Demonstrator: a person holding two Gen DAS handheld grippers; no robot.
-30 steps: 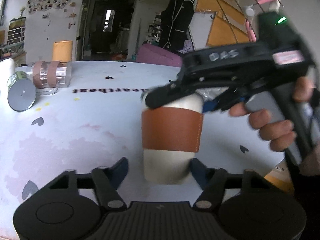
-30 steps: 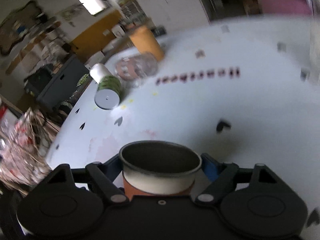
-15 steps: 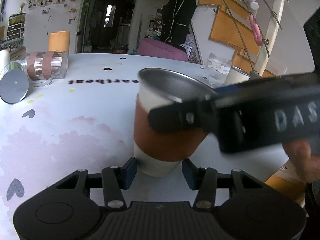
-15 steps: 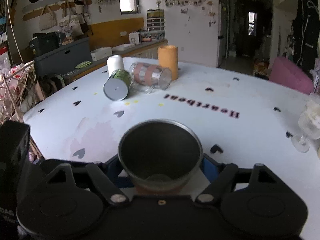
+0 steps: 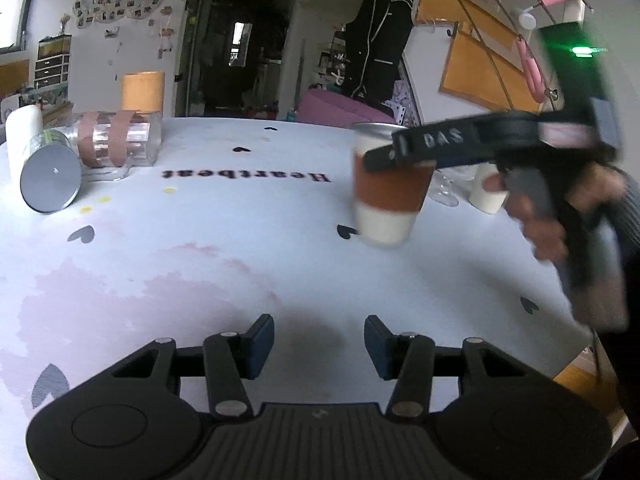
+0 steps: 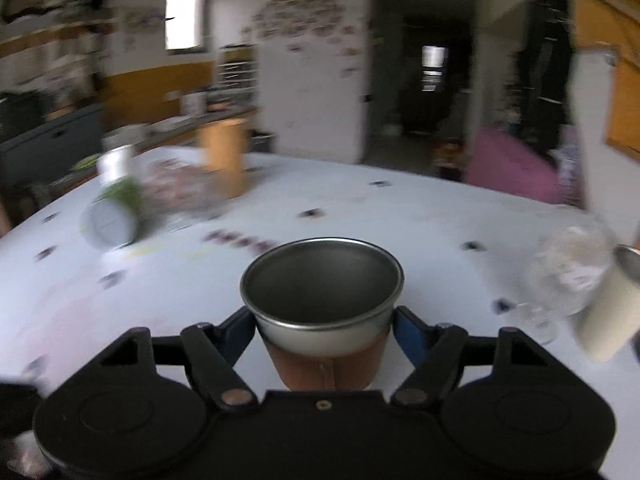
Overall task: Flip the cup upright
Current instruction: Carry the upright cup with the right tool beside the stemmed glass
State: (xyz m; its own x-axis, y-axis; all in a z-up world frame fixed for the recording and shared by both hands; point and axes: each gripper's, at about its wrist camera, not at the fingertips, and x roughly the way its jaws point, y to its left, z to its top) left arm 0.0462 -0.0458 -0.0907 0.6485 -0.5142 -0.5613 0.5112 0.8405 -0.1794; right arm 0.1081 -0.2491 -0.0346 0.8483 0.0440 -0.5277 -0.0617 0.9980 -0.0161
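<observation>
The cup [image 5: 390, 196] is cream with a brown sleeve and a metal rim. It is upright, mouth up, at or just above the white table [image 5: 200, 264]. My right gripper [image 6: 322, 328] is shut on the cup [image 6: 322, 300] just below its rim; in the left wrist view the right gripper [image 5: 404, 152] reaches in from the right. My left gripper [image 5: 319, 342] is open and empty, well back from the cup near the table's front.
At the far left lie a glass jar with brown bands [image 5: 116, 144] and a green can on its side [image 5: 50, 176], with an orange cylinder [image 5: 143, 90] behind. A wine glass [image 6: 568, 276] and a small cream cup [image 6: 608, 320] stand to the right.
My left gripper let go of the cup and drew back towards the table's front. My right gripper carried the upright cup away to the far right.
</observation>
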